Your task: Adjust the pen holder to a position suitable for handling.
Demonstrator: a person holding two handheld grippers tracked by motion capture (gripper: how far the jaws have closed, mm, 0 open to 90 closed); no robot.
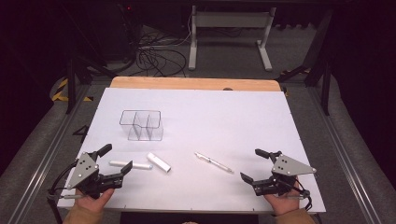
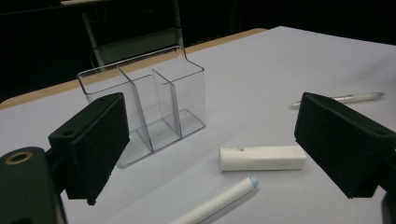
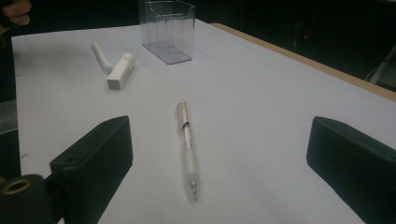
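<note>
From the high view, a white table (image 1: 243,116) carries a clear three-compartment organiser (image 1: 141,124) standing upright left of centre, and in front of it, nearer the person, lie a white marker (image 1: 130,164), a short white rectangular stick (image 1: 159,162) just to its right, and, well apart to the right, a clear pen (image 1: 214,162) lying on a slant. The left gripper (image 1: 114,163) sits at the near left corner with its jaws spread wide and nothing between them, the marker's end lying just by one jaw tip. The right gripper (image 1: 251,164) sits at the near right corner, jaws likewise wide apart and empty, aimed toward the pen. In the left gripper view, the two black jaws stand far apart with only table surface between them; beyond them the organiser (image 2: 149,105) stands upright, the white stick (image 2: 262,158) lies flat on the table, the marker (image 2: 219,200) lies nearer with its pale blue tip toward the stick, close to it but apart, and the pen (image 2: 341,99) lies farther off at the right. In the right gripper view, the jaws are open wide and hold nothing; the pen (image 3: 187,144) lies on the table between and just ahead of them, touching neither, while the marker (image 3: 101,57), the stick (image 3: 120,71) and the organiser (image 3: 169,30) lie farther back.
</note>
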